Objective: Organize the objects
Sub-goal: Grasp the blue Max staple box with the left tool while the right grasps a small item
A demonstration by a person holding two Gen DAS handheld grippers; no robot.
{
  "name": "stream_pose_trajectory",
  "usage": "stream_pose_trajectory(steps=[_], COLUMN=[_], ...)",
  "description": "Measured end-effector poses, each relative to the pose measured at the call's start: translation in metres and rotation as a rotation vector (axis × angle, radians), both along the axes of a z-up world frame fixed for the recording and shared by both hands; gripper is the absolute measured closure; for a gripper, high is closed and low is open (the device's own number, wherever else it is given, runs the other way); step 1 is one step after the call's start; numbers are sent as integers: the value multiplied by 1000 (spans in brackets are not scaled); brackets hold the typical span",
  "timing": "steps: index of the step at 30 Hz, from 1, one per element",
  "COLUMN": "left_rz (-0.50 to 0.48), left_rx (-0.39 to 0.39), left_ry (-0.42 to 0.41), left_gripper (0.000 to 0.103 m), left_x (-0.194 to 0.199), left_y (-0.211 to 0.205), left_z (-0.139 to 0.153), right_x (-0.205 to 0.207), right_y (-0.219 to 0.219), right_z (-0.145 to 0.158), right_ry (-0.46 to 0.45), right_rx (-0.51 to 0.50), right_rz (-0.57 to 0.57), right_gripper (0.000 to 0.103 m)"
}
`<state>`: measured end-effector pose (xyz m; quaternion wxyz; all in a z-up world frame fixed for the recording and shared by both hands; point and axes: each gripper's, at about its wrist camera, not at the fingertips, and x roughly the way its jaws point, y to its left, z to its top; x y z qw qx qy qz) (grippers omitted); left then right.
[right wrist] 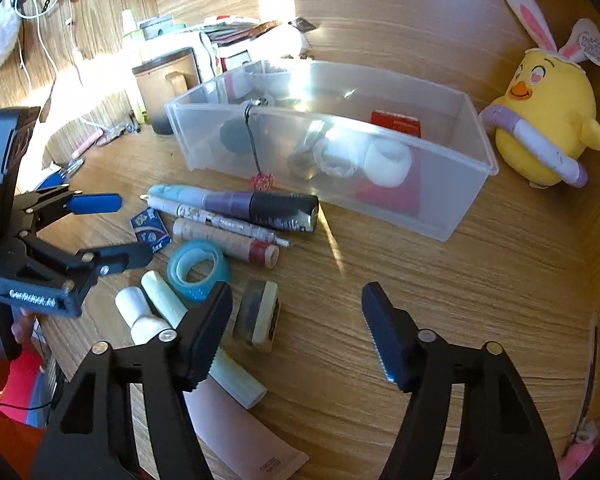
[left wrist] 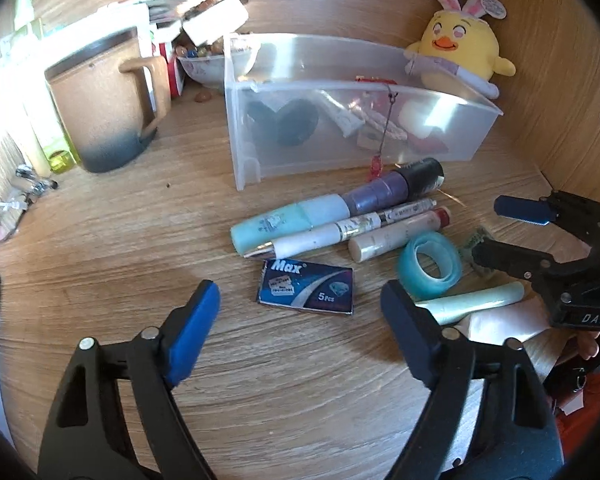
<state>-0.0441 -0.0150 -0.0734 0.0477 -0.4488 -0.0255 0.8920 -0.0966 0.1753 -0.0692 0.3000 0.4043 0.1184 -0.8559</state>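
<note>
My left gripper (left wrist: 300,296) hovers open over the wooden desk, with a blue Max razor-blade box (left wrist: 306,292) lying just ahead between its fingers, untouched. Beyond it lie several pens and tubes (left wrist: 340,216) and a teal tape roll (left wrist: 430,264). My right gripper (right wrist: 296,296) is open too, with a small grey-and-cream block (right wrist: 258,316) by its left finger. A pale green tube (right wrist: 204,336) and a pink tube (right wrist: 236,432) pass under that finger. A clear plastic bin (right wrist: 440,192) holding small items stands behind the pile.
A yellow plush chick (right wrist: 548,120) sits right of the bin against the wooden back wall. A brown mug (left wrist: 104,108), a bowl of beads (left wrist: 204,64) and stacked boxes stand at the back left. A charm (right wrist: 262,180) hangs over the bin's front wall.
</note>
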Motion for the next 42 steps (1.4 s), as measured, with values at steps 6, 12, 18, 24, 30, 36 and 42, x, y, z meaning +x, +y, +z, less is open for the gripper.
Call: stream_pose_trajectory(steps=[6,12,18,24,30,36,42], left_rz=[-16,-25,-40,-24,-2,6,16], left_rx=[-38,-52,-59,-45,-35,-21,3], left_ry=[2,14,22,47,109,185,244], left_gripper=[26,55,55,56,56,56,56], left_x=[1,-1,1,6,14,15,10], left_y=[6,8,9,6,3,2,2], left_z=[-1,1,1,9,30,52,69], right_x=[0,2,3,2,-2,-3,-7], right_y=[-8,-12,-5,5,14,18,21], right_z=[-7,-9,-3,8,20,28,44], right_ry=[-31,-33,-27,-4,26,51,79], right_rx=[20,17,-26,-64,-91,-113,-164], right_rz=[21,42,25,-8,-32,-45,-53], right_gripper=[63,88,88,88,88,88,88])
